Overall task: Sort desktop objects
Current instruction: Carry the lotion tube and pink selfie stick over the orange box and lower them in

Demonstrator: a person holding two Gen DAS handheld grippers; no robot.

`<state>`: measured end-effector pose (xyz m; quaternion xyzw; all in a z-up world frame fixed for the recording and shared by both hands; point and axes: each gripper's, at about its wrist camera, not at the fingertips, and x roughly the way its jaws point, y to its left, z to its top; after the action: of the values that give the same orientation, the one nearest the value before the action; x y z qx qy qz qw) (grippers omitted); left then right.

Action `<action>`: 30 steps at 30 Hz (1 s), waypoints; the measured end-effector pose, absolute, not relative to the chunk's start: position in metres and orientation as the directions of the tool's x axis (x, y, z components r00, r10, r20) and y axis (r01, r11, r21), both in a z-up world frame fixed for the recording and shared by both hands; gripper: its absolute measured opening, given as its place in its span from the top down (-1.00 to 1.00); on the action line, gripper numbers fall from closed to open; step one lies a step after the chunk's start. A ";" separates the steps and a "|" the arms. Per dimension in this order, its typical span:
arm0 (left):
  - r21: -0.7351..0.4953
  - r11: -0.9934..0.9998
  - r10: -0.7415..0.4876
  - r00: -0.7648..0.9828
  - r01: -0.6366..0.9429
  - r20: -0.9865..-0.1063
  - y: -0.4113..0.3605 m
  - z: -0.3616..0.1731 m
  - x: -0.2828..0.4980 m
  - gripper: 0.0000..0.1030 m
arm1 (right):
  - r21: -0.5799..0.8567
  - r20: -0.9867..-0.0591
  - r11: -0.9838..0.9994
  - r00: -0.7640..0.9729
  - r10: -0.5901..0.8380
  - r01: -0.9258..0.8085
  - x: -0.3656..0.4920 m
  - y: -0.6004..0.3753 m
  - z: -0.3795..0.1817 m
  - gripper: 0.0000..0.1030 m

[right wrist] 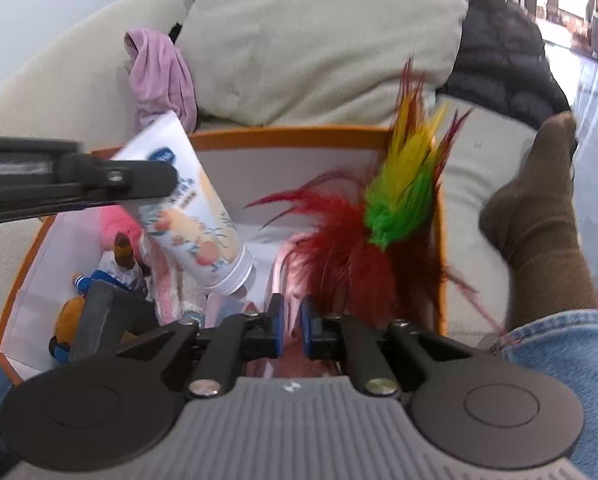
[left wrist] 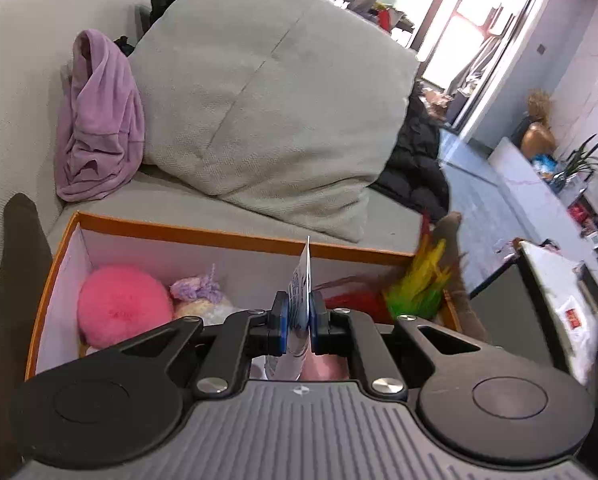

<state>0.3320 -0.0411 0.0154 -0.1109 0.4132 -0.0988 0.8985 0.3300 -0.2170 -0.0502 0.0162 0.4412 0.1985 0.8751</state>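
Observation:
An orange-rimmed box point(left wrist: 203, 231) with a white inside sits on the sofa; it also shows in the right wrist view point(right wrist: 291, 136). My left gripper point(left wrist: 297, 320) is shut on a white cream tube point(left wrist: 301, 296), seen edge-on above the box. In the right wrist view the tube point(right wrist: 195, 216) hangs cap down over the box, held by the left gripper point(right wrist: 147, 180). My right gripper point(right wrist: 291, 320) is shut on the pink handle point(right wrist: 291, 320) of a red, green and yellow feather toy point(right wrist: 383, 216) over the box's right side; its feathers point(left wrist: 419, 288) also show in the left wrist view.
In the box lie a pink pompom point(left wrist: 123, 308), a purple-and-yellow yarn ball point(left wrist: 201, 294), a small figure point(right wrist: 119, 264) and a stuffed toy point(right wrist: 69, 316). Behind are a beige cushion point(left wrist: 259, 100) and a lilac cloth point(left wrist: 99, 120). A foot in a brown sock point(right wrist: 539, 216) rests right of the box.

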 end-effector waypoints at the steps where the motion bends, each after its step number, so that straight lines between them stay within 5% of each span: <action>1: -0.264 0.961 -0.257 0.639 0.087 -0.725 -0.044 0.013 0.333 0.79 | 0.192 -0.755 0.922 0.549 0.358 -0.336 0.328 -0.218 -0.048 0.73; 5: -0.211 0.972 -0.229 0.636 0.105 -0.737 -0.053 0.001 0.336 0.79 | 0.180 -0.727 0.916 0.578 0.370 -0.359 0.325 -0.219 -0.044 0.53; 12: -0.207 0.971 -0.235 0.601 0.116 -0.764 -0.057 -0.014 0.337 0.79 | 0.143 -0.720 0.917 0.597 0.354 -0.371 0.320 -0.216 -0.042 0.46; 14: -0.206 0.971 -0.238 0.597 0.124 -0.766 -0.057 -0.014 0.335 0.79 | 0.128 -0.717 0.919 0.606 0.346 -0.373 0.319 -0.215 -0.041 0.18; 19: -0.207 0.969 -0.245 0.611 0.134 -0.752 -0.058 0.000 0.322 0.78 | 0.135 -0.718 0.926 0.609 0.337 -0.353 0.316 -0.218 -0.040 0.17; 30: -0.110 0.986 -0.168 0.734 0.127 -0.658 -0.052 0.061 0.231 0.40 | 0.146 -0.644 0.913 0.664 0.379 -0.380 0.278 -0.210 -0.016 -0.01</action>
<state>0.2309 -0.0519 0.0608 -0.0289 0.3561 -0.0794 0.9306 0.2779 -0.2098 -0.0157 -0.0005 0.3528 0.2082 0.9123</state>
